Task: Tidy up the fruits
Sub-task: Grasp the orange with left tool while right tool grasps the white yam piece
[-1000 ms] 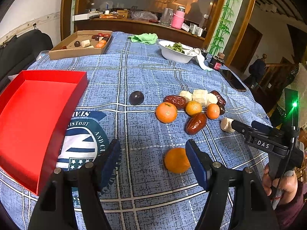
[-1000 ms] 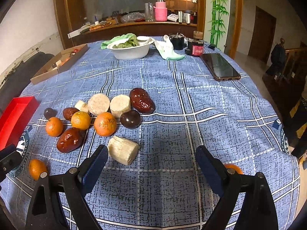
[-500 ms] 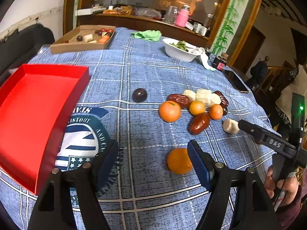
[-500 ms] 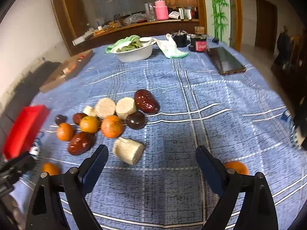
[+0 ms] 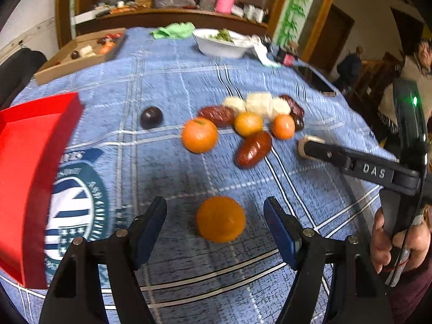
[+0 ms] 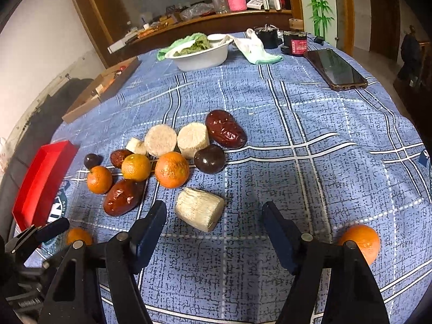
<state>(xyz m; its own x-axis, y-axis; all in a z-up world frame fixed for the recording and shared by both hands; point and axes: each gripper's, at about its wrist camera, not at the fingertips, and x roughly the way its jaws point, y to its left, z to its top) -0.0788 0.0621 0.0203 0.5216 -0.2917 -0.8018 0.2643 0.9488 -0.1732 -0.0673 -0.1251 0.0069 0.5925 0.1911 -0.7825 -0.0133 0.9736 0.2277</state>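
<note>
L gripper [image 5: 216,216] jaws apart astride lone orange [image 5: 220,219], R gripper [image 6: 213,216] apart near pale chunk [image 6: 199,208]: round orange could roll off if pads close off-centre.

Your left wrist view is smearing with motion blur: the far fruit cluster [image 5: 259,118] and cardboard box [image 5: 78,56] contents are staying unreadable. The red tray [image 5: 29,167] is running off the left edge. In your right wrist view, a finger is covering part of the lone orange [image 6: 360,240]; box items are too small.
</note>
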